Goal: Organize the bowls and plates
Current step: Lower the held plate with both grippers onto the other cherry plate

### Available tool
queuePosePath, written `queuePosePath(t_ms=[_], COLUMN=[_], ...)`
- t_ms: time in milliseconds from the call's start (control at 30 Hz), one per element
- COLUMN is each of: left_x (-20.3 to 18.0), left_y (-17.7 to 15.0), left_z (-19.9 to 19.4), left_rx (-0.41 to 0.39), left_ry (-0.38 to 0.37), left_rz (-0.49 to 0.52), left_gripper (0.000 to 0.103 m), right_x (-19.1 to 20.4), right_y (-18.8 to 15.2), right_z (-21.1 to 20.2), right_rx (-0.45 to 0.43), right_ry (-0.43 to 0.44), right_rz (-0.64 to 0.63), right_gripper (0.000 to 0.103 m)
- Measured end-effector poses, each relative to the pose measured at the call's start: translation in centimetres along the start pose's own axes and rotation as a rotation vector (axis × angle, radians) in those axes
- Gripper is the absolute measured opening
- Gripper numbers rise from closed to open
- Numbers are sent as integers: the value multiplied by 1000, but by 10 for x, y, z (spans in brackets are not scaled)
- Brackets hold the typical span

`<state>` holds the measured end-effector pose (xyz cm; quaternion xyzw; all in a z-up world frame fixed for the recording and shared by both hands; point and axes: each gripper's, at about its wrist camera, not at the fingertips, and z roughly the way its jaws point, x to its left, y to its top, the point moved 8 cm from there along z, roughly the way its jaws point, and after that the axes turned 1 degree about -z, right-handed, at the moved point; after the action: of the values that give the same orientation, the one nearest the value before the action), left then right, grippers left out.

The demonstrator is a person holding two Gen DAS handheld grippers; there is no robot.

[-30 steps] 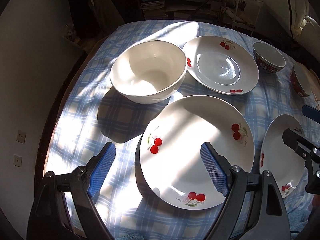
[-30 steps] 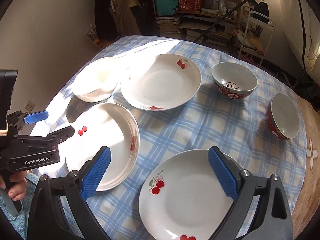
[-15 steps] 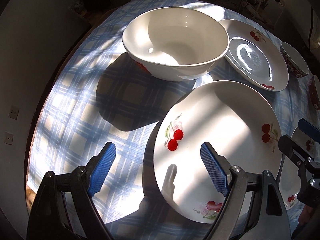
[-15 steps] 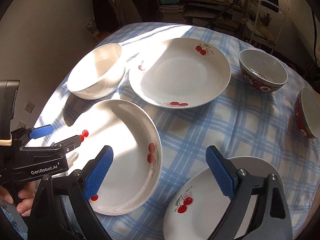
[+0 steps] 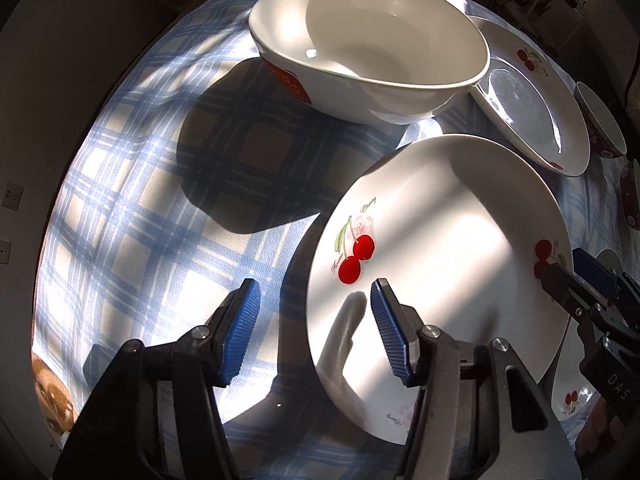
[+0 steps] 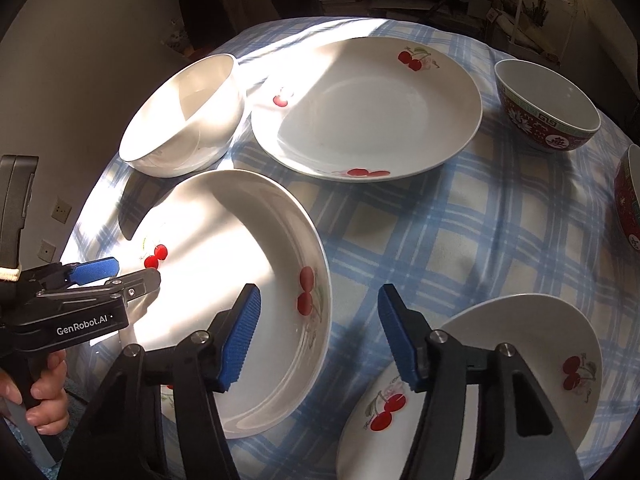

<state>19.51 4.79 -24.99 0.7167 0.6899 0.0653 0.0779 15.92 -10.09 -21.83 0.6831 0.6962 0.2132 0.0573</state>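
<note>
A white cherry-print plate (image 5: 440,232) lies on the checked tablecloth; it also shows in the right wrist view (image 6: 240,280). My left gripper (image 5: 316,328) is open and straddles its left rim, one finger over the plate, one over the cloth. My right gripper (image 6: 318,332) is open and straddles the same plate's right rim; it shows at the right edge of the left wrist view (image 5: 580,280). A large white bowl (image 5: 368,44) stands behind the plate. A second cherry plate (image 6: 368,108) lies beyond, and a third (image 6: 480,376) lies under my right gripper.
A red patterned bowl (image 6: 548,108) stands at the far right, another (image 6: 628,204) at the right edge. The blue checked tablecloth (image 6: 460,240) covers a round table. Shelves and clutter stand beyond the table's far edge.
Both grippers have moved lower and closer onto the near cherry plate, one at each side of it. Both jaws have narrowed but stay open.
</note>
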Motion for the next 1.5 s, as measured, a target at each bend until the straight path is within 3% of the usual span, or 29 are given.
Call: queuePosePath(t_ms=[67,167,233,267,500,800,933,1200,1500], left_x=[1,1,0,1,18,33,28,14,-28], left_y=[-1,-2,-1,-1,-5,-19,-30,-31,-41], left_z=[1,4,4,5,4,-6,-18,-56,-67], left_rx=[-5,-3,-14,-17,-23,-13,-20,-58,-40], left_ry=[-8,-48,-59,-64,-140,-174,-141,-184,-205], left_rz=[-5,-13,-21,-26,-81,-51,-16,28,95], left_gripper=[39,21,20,20,16,16,16,16,16], right_x=[2,3,4,4,-1,-5,-6,-19,-45], right_y=[-1,-5,-7,-7,-10,-13,-10,-9,-23], right_z=[1,5,7,8,7,-2,-15,-39,-70], right_rx=[4,23,29,27,13,2,-26,-52,-71], right_ry=[0,4,0,-7,40,48,77,85,36], right_rz=[-6,-9,-17,-18,19,44,52,73,114], right_gripper=[61,36,18,16,15,15,14,12,12])
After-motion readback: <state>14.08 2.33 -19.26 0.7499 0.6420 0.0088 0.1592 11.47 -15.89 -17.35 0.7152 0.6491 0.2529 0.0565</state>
